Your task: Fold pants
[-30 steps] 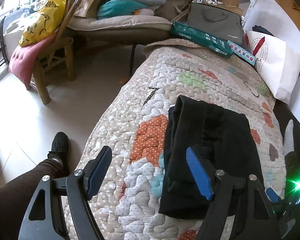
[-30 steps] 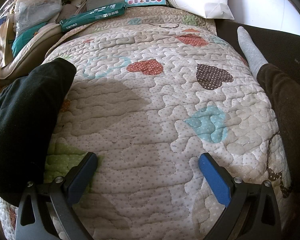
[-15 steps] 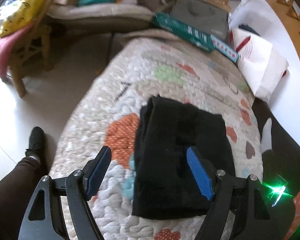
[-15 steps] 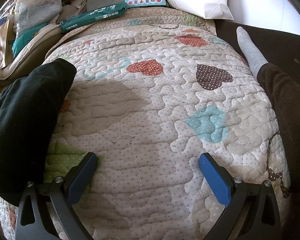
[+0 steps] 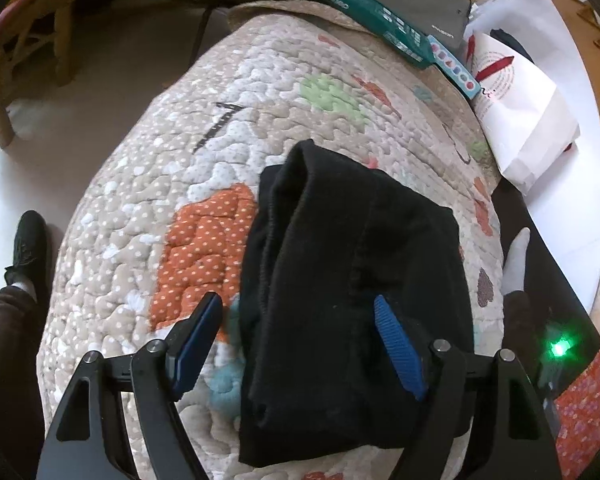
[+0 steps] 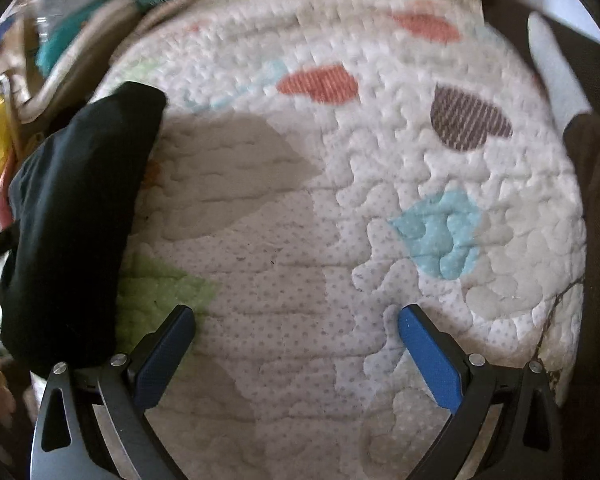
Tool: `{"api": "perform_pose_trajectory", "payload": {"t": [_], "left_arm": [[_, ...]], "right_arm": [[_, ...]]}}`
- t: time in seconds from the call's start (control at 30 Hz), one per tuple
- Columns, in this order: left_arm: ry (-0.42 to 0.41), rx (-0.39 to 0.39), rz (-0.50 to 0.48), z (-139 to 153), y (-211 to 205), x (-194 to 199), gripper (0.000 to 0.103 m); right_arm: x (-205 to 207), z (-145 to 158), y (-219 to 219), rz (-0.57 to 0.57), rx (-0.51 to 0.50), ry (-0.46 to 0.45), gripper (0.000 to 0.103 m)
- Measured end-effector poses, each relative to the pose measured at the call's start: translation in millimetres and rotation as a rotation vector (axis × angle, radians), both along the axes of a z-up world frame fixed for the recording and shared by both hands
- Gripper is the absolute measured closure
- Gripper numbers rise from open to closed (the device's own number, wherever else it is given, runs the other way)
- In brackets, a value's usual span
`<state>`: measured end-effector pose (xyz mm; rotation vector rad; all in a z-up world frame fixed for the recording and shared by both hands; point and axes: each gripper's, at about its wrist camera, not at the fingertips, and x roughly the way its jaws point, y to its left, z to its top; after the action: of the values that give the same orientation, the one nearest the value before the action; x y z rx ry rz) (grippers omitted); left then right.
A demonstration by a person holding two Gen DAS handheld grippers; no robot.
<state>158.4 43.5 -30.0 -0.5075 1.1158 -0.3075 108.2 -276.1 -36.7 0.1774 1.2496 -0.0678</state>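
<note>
The black pants point(image 5: 352, 300) lie already folded into a thick, compact bundle on the quilted cover point(image 5: 204, 208), directly ahead of the left tool point(image 5: 298, 336) and partly between its fingers; seen from the right tool point(image 6: 296, 344), the bundle is far to the left. The cloth looks soft, limp and light, probably a knit that sags and slips open if it is lifted by one layer only. I think the best hold is at the rolled edge, pinching all layers together. Both tools stand wide apart and hold nothing; the right one hangs over bare quilt.
</note>
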Motion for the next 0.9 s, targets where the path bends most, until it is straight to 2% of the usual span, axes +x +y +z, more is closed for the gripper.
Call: {"api": "perform_pose_trajectory", "payload": {"t": [0.07, 0.1, 0.13, 0.2, 0.27, 0.33, 0.37, 0.4, 0.47, 0.5, 0.53, 0.63, 0.67, 0.7, 0.77, 0.87, 0.9], "left_arm": [[0.019, -0.027, -0.014, -1, -1, 5, 0.026], [0.020, -0.034, -0.019, 0, -1, 6, 0.026], [0.017, -0.032, -0.023, 0, -2, 6, 0.026], [0.008, -0.031, -0.042, 1, -4, 8, 0.026], [0.013, -0.030, -0.062, -3, -7, 11, 0.026], [0.024, -0.040, -0.064, -9, -10, 18, 0.026], [0.022, -0.046, -0.060, -11, -11, 19, 0.026], [0.014, -0.050, -0.058, -11, -12, 21, 0.025], [0.007, -0.066, -0.069, -12, -13, 26, 0.023], [0.005, -0.076, -0.071, -13, -12, 27, 0.021], [0.002, -0.093, -0.072, -14, -11, 28, 0.021], [-0.009, -0.107, -0.086, -15, -12, 29, 0.022], [-0.017, -0.104, -0.096, -15, -13, 29, 0.032], [-0.018, -0.104, -0.105, -16, -14, 29, 0.049], [-0.009, -0.102, -0.110, -16, -14, 31, 0.061], [-0.016, -0.103, -0.106, -10, -17, 32, 0.067], [-0.021, -0.105, -0.107, -8, -20, 34, 0.067]], "right_arm": [[19, -4, 6, 0.031, -0.036, 0.120, 0.000], [27, -3, 9, 0.060, -0.048, 0.150, 0.001], [31, 8, 6, 0.062, -0.012, 0.112, 0.003], [26, 39, -2, 0.033, 0.034, -0.025, 0.003], [4, 87, -6, -0.007, 0.004, -0.279, 0.000], [-10, 107, -8, -0.058, -0.012, -0.422, 0.000], [-12, 109, -9, -0.081, -0.001, -0.461, 0.000], [-4, 105, -13, -0.106, 0.046, -0.453, 0.000], [24, 88, -10, -0.058, 0.131, -0.319, 0.001], [37, 78, -7, -0.025, 0.190, -0.270, 0.010], [47, 69, -3, -0.014, 0.236, -0.259, 0.018], [75, 44, 13, 0.039, 0.403, -0.199, 0.021], [82, 35, 18, 0.051, 0.443, -0.178, 0.021], [89, 21, 30, 0.070, 0.490, -0.143, 0.021], [100, 4, 44, 0.101, 0.544, -0.098, 0.024], [108, -5, 62, 0.121, 0.551, -0.073, 0.038], [109, 0, 64, 0.137, 0.545, -0.074, 0.050]]}}
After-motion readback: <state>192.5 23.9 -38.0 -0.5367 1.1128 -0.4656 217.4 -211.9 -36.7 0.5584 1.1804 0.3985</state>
